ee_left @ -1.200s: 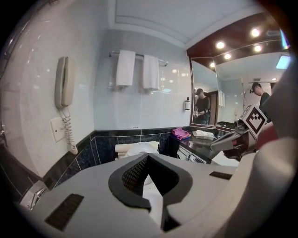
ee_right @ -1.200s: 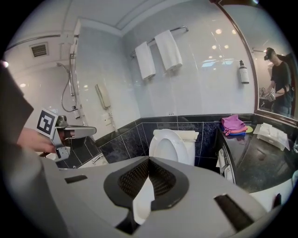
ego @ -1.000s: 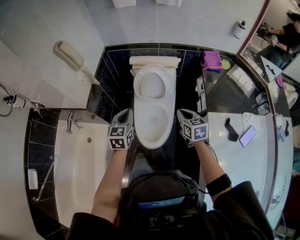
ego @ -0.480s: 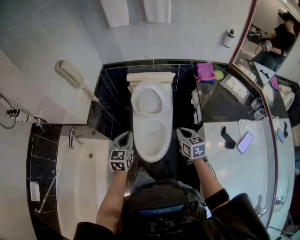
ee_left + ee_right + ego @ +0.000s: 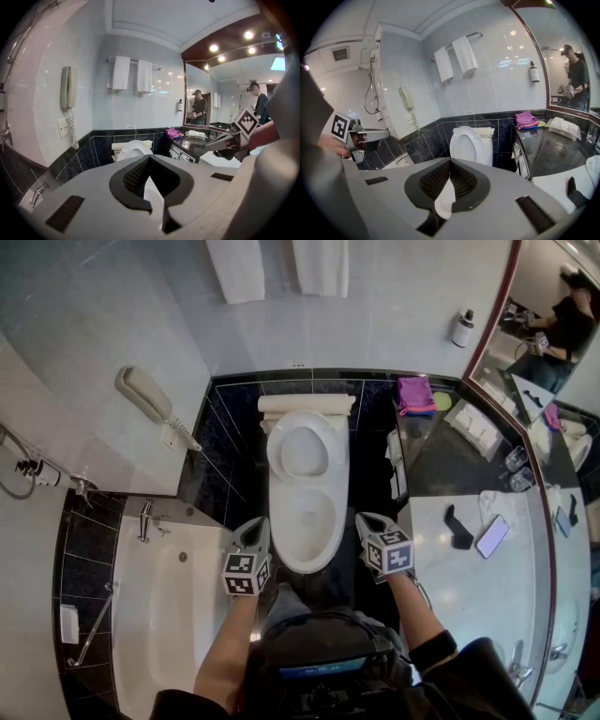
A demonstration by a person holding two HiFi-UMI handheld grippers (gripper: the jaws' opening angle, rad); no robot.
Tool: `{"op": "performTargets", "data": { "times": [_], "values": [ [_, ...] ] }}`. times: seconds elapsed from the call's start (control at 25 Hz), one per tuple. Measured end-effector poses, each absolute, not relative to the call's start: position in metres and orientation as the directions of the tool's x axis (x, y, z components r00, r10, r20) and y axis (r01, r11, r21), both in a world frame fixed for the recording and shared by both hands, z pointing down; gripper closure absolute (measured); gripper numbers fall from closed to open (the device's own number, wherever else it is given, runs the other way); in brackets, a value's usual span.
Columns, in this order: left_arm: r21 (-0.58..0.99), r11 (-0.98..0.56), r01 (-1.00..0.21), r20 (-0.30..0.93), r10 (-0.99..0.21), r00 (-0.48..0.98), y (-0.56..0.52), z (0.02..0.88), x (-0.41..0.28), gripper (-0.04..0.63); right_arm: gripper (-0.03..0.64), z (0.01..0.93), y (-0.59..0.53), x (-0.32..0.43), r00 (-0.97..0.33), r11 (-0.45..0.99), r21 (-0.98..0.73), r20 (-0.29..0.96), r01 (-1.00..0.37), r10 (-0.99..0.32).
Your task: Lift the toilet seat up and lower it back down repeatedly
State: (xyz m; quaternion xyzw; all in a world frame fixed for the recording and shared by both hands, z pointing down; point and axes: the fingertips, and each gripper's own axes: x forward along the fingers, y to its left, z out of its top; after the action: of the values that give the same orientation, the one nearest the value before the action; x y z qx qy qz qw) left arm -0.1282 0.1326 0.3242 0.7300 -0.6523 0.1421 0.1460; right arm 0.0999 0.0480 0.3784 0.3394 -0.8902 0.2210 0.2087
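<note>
The white ceramic toilet (image 5: 307,538) stands against the dark tiled wall. Its white oval toilet seat (image 5: 278,446) is raised, leaning back at the tank end; the bowl below it is uncovered. From the head view I cannot tell for sure whether a lid stands behind the ring.

The left gripper (image 5: 255,525) hangs just beside the front left edge of the bowl, and the right gripper (image 5: 364,518) just beside the front right edge. Both point toward the tank, and neither touches the toilet or the seat. In the left gripper view the dark pads of the left gripper (image 5: 149,158) meet at the tip with nothing clamped; only the bowl's white shows through the gap behind them. The right gripper (image 5: 450,160) likewise has its jaws drawn together and empty, with the raised seat (image 5: 453,144) well ahead of it.

Left of the toilet lies a white bathtub (image 5: 169,615), and higher on the wall on that side hangs a cream wall telephone (image 5: 142,393). Above the tank hang two white towels (image 5: 234,268). Right of the tank a folded pink cloth (image 5: 415,393) lies on the dark counter. Further right of the bowl a smartphone (image 5: 493,537) lies on the pale countertop (image 5: 450,587).
</note>
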Motion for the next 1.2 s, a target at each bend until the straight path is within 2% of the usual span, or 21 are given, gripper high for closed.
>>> {"op": "performTargets", "data": {
  "times": [0.2,0.48,0.52,0.88,0.96,1.2],
  "values": [
    [0.022,-0.114,-0.993,0.405,-0.907,0.113,0.124,0.327,-0.133,0.6,0.6,0.379,0.042,0.091,-0.682,0.679,-0.239,0.519,-0.694,-0.515],
    [0.032,-0.168,-0.985,0.449,-0.878,0.165,0.09,0.347,-0.136,0.6,0.591,0.387,0.003,0.068,-0.631,0.709,-0.102,0.555,-0.698,-0.542],
    [0.036,-0.18,-0.983,0.457,-0.872,0.176,0.082,0.351,-0.136,0.6,0.565,0.39,-0.006,0.064,-0.623,0.711,-0.086,0.564,-0.698,-0.543],
    [0.048,-0.259,-0.965,0.493,-0.834,0.249,-0.003,0.396,-0.16,0.6,0.485,0.413,-0.101,-0.005,-0.571,0.758,0.066,0.616,-0.649,-0.542],
    [0.058,-0.268,-0.962,0.501,-0.825,0.26,-0.022,0.407,-0.167,0.6,0.449,0.422,-0.126,-0.02,-0.557,0.772,0.121,0.624,-0.624,-0.548],
    [0.051,-0.29,-0.956,0.51,-0.815,0.274,-0.079,0.44,-0.186,0.6,0.433,0.451,-0.207,-0.064,-0.505,0.802,0.327,0.642,-0.5,-0.577]
  ]
}}
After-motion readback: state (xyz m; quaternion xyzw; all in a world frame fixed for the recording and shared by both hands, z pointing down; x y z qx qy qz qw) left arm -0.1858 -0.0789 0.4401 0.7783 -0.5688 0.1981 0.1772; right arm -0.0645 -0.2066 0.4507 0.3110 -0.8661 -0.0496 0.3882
